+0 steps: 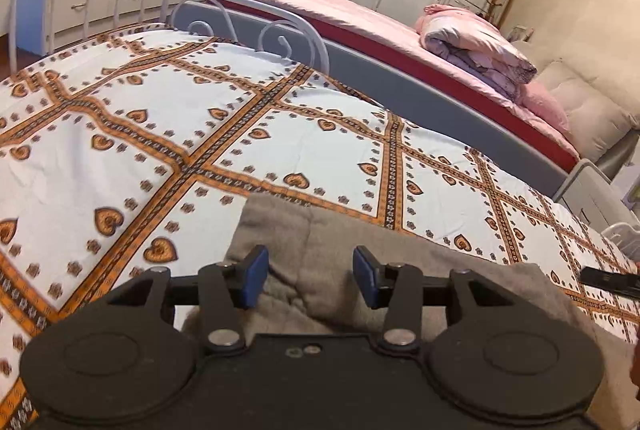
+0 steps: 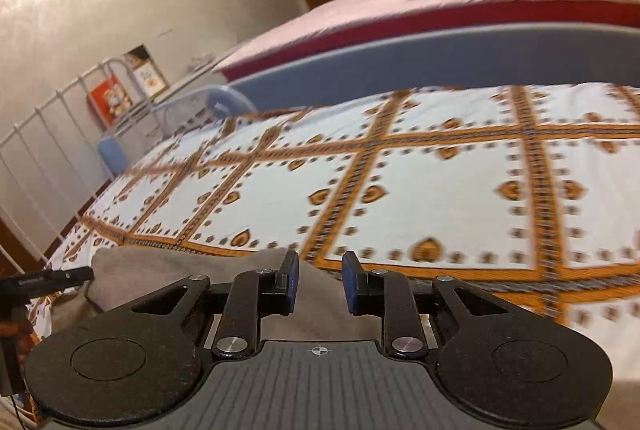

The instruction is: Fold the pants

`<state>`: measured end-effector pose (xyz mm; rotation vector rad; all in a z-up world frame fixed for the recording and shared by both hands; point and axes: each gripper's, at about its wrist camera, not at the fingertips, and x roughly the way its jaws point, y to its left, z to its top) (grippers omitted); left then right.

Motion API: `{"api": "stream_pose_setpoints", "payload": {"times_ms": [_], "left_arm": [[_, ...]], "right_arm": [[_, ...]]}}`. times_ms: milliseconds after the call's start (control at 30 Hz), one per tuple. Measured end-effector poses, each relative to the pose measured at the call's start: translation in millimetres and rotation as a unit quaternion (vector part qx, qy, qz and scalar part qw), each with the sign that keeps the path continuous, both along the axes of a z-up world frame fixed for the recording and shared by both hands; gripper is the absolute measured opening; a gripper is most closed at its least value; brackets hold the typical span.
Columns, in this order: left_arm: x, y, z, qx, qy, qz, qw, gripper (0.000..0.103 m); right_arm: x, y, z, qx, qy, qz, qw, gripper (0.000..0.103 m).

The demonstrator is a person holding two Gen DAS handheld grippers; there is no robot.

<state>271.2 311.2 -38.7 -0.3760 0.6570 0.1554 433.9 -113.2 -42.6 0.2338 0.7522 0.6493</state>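
Grey-brown and fleecy, the pants (image 1: 360, 262) lie bunched on the near edge of the patterned bedsheet (image 1: 160, 134), directly under both tools. Your left gripper (image 1: 311, 276) hangs over the cloth with jaws wide apart, holding nothing — the fabric runs off to its right. Your right gripper (image 2: 320, 284) is parted more narrowly, also empty, with the pants (image 2: 168, 270) stretching leftward. Soft, thick, rumpled stuff; each claw sits near one end.
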Motion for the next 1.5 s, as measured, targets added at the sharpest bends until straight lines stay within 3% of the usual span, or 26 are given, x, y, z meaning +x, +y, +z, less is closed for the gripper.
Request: {"api": "stream_pose_setpoints", "payload": {"times_ms": [167,267,333,467,533,567,600,633,700,767,800,867,967,1033,1133,1267,1367,1500], "left_arm": [[14,-2,-5,0.026,0.008,-0.028,0.9993,0.04],[24,-7,-16,0.072,0.036,-0.037,0.996,0.048],[25,-7,-19,0.06,0.033,-0.037,0.9969,0.048],[26,3,-18,0.028,0.026,-0.041,0.9984,0.047],[26,3,-19,0.031,0.024,-0.042,0.9984,0.046],[26,2,-18,0.035,0.023,-0.044,0.9981,0.044],[27,0,-17,0.042,0.023,-0.044,0.9979,0.042],[28,-1,-18,0.043,0.023,-0.043,0.9979,0.039],[29,-3,-19,0.057,0.026,-0.037,0.9974,0.025],[25,1,-13,0.049,0.008,-0.022,0.9985,0.004],[23,2,-7,0.048,-0.006,-0.021,0.9986,0.0],[24,0,-2,0.066,-0.014,-0.017,0.9975,0.0],[34,0,-27,0.072,0.03,-0.023,0.9967,0.0],[34,0,-26,0.082,0.027,-0.024,0.996,0.0],[27,-1,-13,0.081,0.009,-0.013,0.9966,0.0],[8,-14,16,0.085,-0.03,-0.021,0.9957,0.0],[1,-34,25,0.083,-0.035,-0.042,0.995,0.0],[5,-64,6,0.094,0.007,-0.089,0.9916,0.0]], "right_arm": [[20,31,-14,-0.015,0.004,0.033,0.999,0.025],[27,44,-21,-0.029,0.002,0.044,0.999,0.025],[29,49,-27,-0.037,0.006,0.052,0.998,0.026],[29,52,-30,-0.034,-0.005,0.061,0.998,0.049],[30,55,-33,-0.034,-0.002,0.075,0.997,0.049],[32,57,-34,-0.034,0.005,0.086,0.996,0.045],[30,59,-33,-0.043,0.0,0.092,0.995,0.028],[27,62,-32,-0.056,-0.009,0.101,0.993,0.021],[24,68,-34,-0.071,-0.016,0.108,0.991,0.006],[21,71,-34,-0.079,-0.026,0.104,0.991,0.004],[20,71,-32,-0.08,-0.03,0.097,0.992,0.004],[20,66,-25,-0.066,-0.041,0.078,0.994,0.003],[22,70,-28,-0.081,-0.047,0.075,0.993,0.003],[29,81,-48,-0.12,-0.022,0.074,0.99,0.003],[29,78,-40,-0.113,-0.042,0.042,0.992,0.004],[16,34,-8,-0.062,-0.071,-0.008,0.995,0.004],[-4,-6,10,-0.079,-0.089,-0.02,0.993,0.004],[-31,-56,6,-0.078,-0.056,-0.028,0.995,0.004]]}}
